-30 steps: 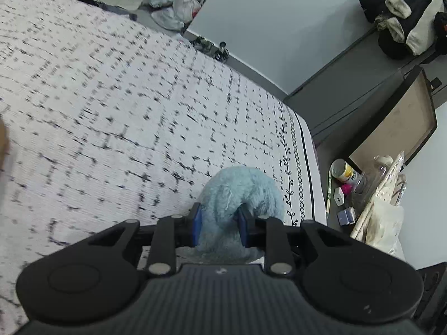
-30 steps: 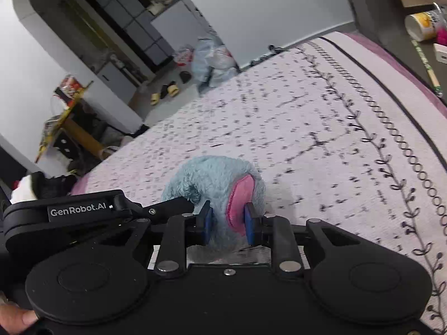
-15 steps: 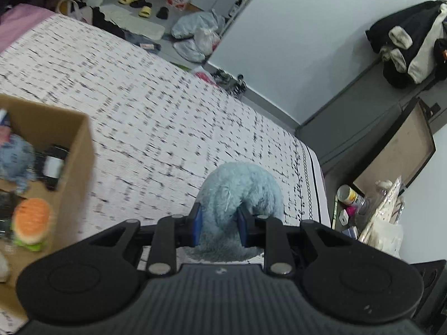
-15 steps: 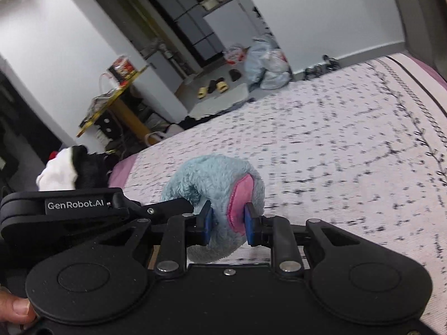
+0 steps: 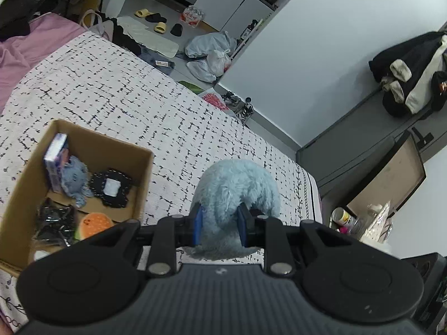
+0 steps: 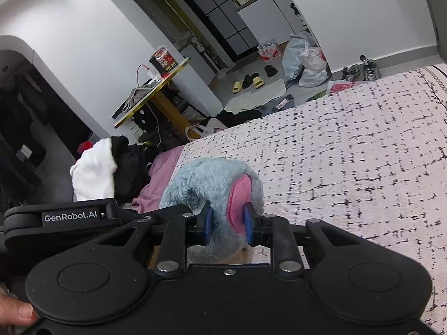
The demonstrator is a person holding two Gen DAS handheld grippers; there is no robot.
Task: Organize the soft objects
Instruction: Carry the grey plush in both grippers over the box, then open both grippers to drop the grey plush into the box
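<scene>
A fluffy light-blue plush toy [image 5: 234, 184] hangs above the bed, held from two sides. My left gripper [image 5: 219, 226] is shut on its blue fur. In the right wrist view the same plush toy [image 6: 206, 178] shows a pink inner ear, and my right gripper [image 6: 227, 226] is shut on that part. The left gripper's black body [image 6: 69, 217] sits just left of it. An open cardboard box [image 5: 145, 173] stands on the bed to the lower left of the plush. It holds a small blue plush [image 5: 74, 178], a black pouch [image 5: 111, 188], an orange burger toy [image 5: 93, 223] and a carton [image 5: 56, 162].
The bed has a white cover with black dashes [image 5: 111, 97] and a pink sheet [image 5: 28, 44] at its far left. A cluttered nightstand [image 5: 346, 217] stands by the bed's right edge. Slippers and plastic bags [image 5: 209, 55] lie on the floor beyond. A thumb [image 6: 16, 312] grips the right handle.
Both grippers have risen and travelled across the bed with the plush still clamped. The cardboard box has come into the left wrist view from the left, and more of the room shows.
</scene>
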